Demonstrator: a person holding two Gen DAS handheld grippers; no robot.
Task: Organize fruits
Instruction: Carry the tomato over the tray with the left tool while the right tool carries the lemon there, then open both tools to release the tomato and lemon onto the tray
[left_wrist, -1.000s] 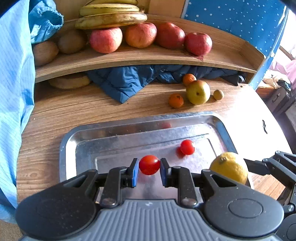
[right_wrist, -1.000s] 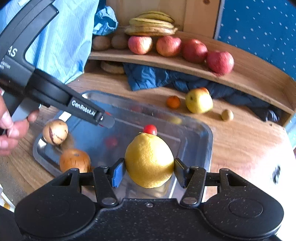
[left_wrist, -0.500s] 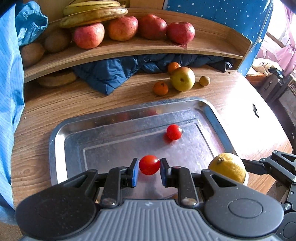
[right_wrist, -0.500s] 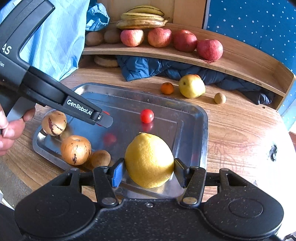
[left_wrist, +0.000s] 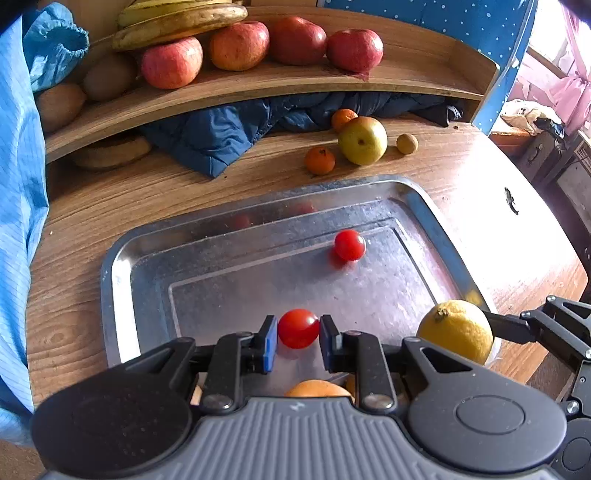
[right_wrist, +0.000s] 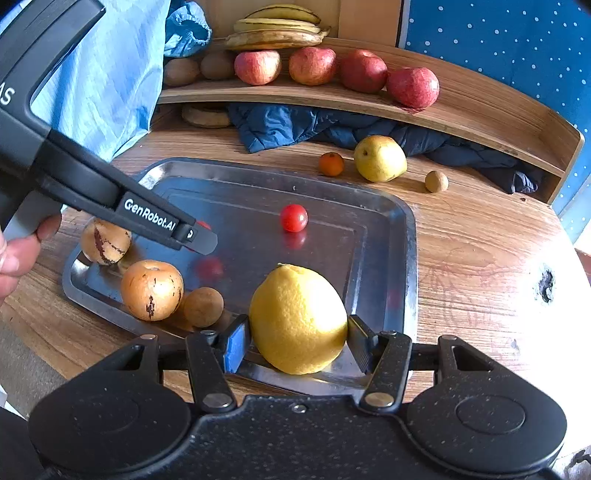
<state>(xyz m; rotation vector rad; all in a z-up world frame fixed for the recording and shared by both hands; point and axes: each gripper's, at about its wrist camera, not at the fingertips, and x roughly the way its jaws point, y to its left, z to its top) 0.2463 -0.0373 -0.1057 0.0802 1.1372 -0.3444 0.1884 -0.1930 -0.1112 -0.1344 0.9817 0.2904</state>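
Two claws hang above the metal tray (left_wrist: 110, 280) on the wooden worktop (left_wrist: 92, 206). In the left wrist view, lower centre, our left claw (left_wrist: 298, 336) pinches a cherry tomato (left_wrist: 297, 328) over the tray floor; a second cherry tomato (left_wrist: 349, 244) lies right of centre. In the right wrist view, three brown fruits (right_wrist: 151, 290) sit at the tray's lower-left edge, and at lower centre our right claw (right_wrist: 297, 341) clamps a lemon (right_wrist: 297, 319) over the tray's near rim.
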